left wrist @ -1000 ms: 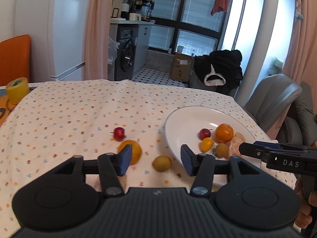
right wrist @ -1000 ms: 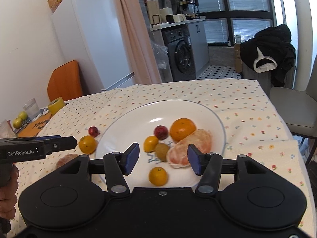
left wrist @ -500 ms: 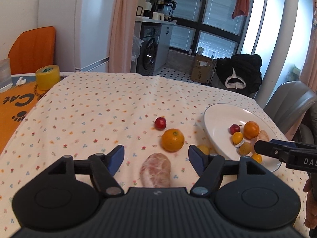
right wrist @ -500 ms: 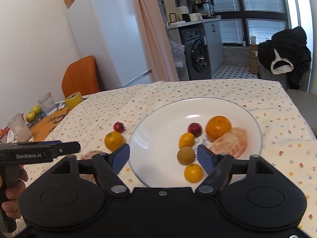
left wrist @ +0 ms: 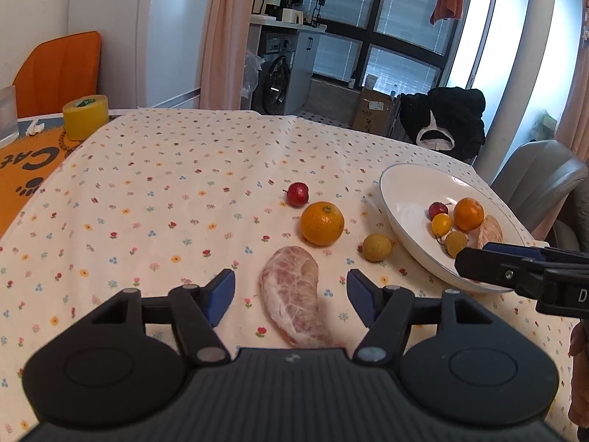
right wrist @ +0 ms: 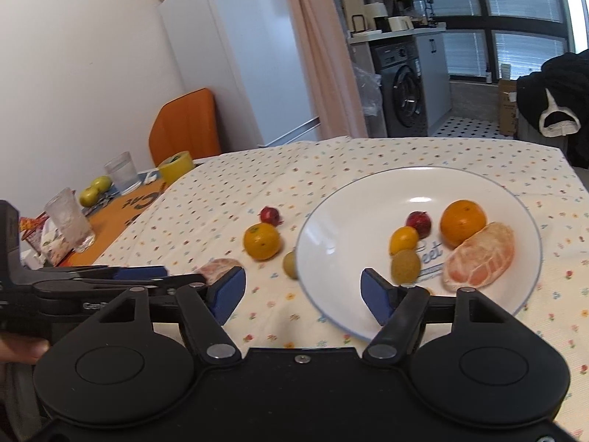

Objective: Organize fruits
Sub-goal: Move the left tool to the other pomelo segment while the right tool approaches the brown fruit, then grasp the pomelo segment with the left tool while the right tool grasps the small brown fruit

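As peeled segment [left wrist: 294, 296] lies lengthwise betw. spread jaws | L hand-held gripper [left wrist: 291, 291] nearer, released | R hand-held gripper [right wrist: 303, 291] released, empty

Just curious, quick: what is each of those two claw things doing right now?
Left gripper: open, empty, either side of the peeled fruit piece.
Right gripper: open, empty, at the plate rim.

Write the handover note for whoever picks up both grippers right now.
Left hand-held gripper: open, empty, lined up on the peeled citrus piece lying on the tablecloth.
Right hand-held gripper: open, empty, over the near rim of the white plate.
Done: plate holds an orange, a peeled citrus half, a small red fruit and several small yellow or brownish ones.
Left: peeled piece, cloth-side orange, red fruit, yellow-brown fruit.
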Motion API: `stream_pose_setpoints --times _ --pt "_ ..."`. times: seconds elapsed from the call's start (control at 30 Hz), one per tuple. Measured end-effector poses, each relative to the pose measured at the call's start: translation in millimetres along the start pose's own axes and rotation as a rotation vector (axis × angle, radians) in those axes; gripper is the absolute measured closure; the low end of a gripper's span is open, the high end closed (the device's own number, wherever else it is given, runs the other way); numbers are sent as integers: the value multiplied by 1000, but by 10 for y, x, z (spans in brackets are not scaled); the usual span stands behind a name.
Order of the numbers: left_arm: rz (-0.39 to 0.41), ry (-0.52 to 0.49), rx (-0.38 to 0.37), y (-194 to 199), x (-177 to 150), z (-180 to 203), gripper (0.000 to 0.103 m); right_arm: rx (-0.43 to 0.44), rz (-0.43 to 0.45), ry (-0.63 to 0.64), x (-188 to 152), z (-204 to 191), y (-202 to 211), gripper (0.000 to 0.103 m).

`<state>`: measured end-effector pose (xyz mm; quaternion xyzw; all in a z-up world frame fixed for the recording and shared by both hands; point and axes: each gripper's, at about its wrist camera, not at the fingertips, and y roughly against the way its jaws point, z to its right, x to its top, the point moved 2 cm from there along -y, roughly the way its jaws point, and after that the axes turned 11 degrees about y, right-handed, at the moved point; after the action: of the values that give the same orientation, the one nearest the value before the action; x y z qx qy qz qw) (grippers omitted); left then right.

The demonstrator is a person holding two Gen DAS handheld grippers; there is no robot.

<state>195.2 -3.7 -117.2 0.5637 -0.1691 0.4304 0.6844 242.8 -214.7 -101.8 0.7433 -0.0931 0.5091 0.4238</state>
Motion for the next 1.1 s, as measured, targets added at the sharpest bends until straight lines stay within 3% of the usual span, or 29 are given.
stream_pose_setpoints --times 0.17,0.4,0.57,1.1 --pt "-15 0 -8 -81 -41 28 50 29 -8 12 -15 -96 -1 42" --pt "-39 -2 7 -216 -73 31 52 24 -24 27 -69 -234 -46 42" --pt "-38 -14 33 -259 -76 -5 67 19 -44 39 -74 -339 -103 43" --pt "-21 39 58 -77 -46 -384 69 -78 -97 -22 -99 -497 -466 43"
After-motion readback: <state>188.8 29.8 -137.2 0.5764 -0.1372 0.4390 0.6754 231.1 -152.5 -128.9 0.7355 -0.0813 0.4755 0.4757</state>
